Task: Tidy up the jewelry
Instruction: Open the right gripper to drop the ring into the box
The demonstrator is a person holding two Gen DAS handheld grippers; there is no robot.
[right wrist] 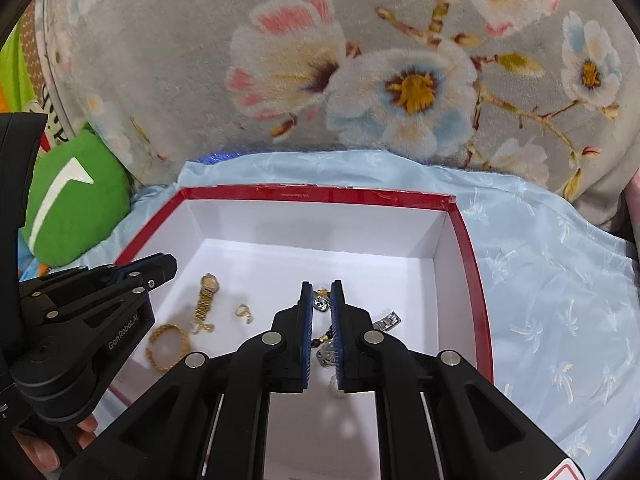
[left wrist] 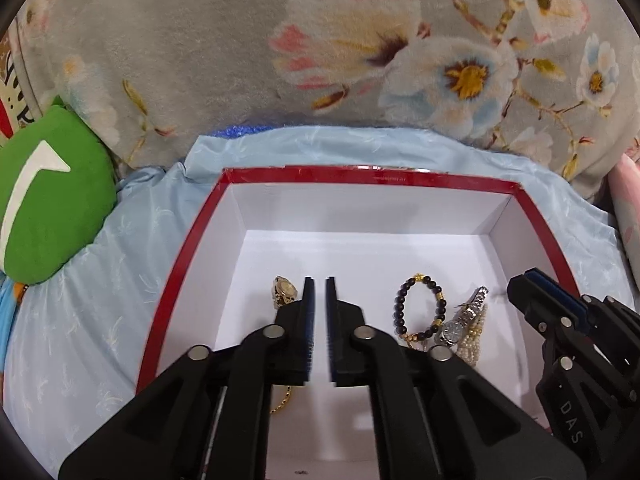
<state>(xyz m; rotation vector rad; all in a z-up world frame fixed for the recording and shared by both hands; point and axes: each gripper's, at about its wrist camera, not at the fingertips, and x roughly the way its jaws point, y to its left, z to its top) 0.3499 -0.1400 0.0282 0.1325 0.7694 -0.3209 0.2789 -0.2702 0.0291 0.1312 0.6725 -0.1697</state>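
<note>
Blue cloth (left wrist: 120,280) under red-rimmed box (left wrist: 360,174), gold watch (right wrist: 208,292) inside.

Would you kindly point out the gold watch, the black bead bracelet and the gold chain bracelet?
gold watch (right wrist: 209,283): right wrist view, on its dial.
black bead bracelet (left wrist: 400,306): left wrist view, on its left beads.
gold chain bracelet (right wrist: 170,327): right wrist view, on its upper arc.

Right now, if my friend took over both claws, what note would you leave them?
Left claw: slightly open, empty, over the box's left half.
Right claw: slightly open, nothing gripped, over the right-hand pile.
In the red box: gold watch, gold bracelet and small gold ring on the left; bead bracelet, silver watch and pearl strand heaped on the right.
Done: every piece visible is inside the box.
Left: maybe untangle the right heap.
</note>
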